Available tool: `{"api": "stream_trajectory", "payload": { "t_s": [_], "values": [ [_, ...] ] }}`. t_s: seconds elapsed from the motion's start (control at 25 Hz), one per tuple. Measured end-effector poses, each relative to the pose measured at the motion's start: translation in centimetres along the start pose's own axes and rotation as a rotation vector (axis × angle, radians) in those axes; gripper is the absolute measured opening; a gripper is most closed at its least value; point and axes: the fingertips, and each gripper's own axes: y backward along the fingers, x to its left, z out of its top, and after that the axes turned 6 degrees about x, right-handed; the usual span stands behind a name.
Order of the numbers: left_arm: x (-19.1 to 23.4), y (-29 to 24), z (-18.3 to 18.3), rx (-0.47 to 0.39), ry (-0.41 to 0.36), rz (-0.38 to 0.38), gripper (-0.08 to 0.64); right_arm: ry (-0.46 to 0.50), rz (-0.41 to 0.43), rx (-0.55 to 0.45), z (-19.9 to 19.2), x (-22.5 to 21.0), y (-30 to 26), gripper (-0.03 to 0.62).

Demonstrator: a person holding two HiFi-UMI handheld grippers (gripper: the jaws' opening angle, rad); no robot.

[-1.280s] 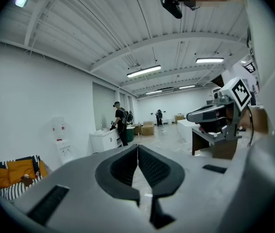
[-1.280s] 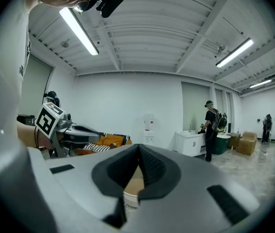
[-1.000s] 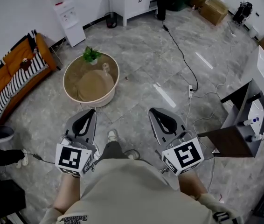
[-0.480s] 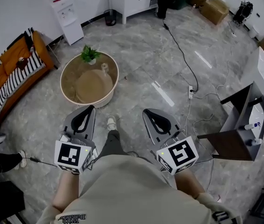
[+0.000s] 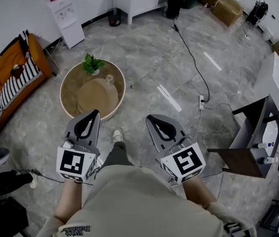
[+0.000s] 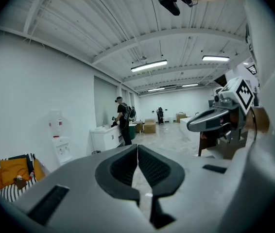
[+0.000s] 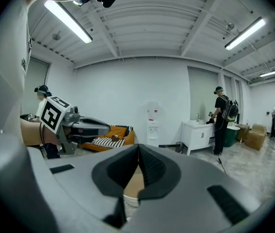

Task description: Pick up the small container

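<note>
My left tool (image 5: 95, 113) and right tool (image 5: 149, 117) are both closed and empty. The small container (image 5: 109, 78) stands near the round desk's (image 5: 73, 85) far edge, beside a potted plant (image 5: 92, 64). It is probably light and rigid, best gripped across its body.

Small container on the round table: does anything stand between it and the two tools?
Nothing visible does. Only tabletop and floor lie between the small container on the round table and the left tool and right tool. The potted plant stands beyond it.
</note>
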Motion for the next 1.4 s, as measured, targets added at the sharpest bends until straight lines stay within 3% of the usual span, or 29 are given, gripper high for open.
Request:
{"api": "stream_trajectory", "payload": {
  "t_s": [0.52,0.76,1.16,1.4],
  "values": [
    [14.9,-10.7,2.6,0.024,-0.001,-0.023,0.009,0.034,-0.007,0.062,7.2,-6.8,-16.7,-0.003],
    [19.6,-13.5,3.1,0.024,-0.001,-0.013,0.009,0.042,-0.025,0.066,9.4,-9.2,-21.3,-0.003],
    [21.9,-17.5,3.3,0.049,0.029,-0.002,0.009,0.057,-0.014,0.082,10.3,-13.2,-25.3,-0.003],
    [21.7,-20.3,4.0,0.069,0.039,0.087,0.009,0.051,0.055,0.07,9.9,-16.7,-26.6,-0.003]
  ]
}}
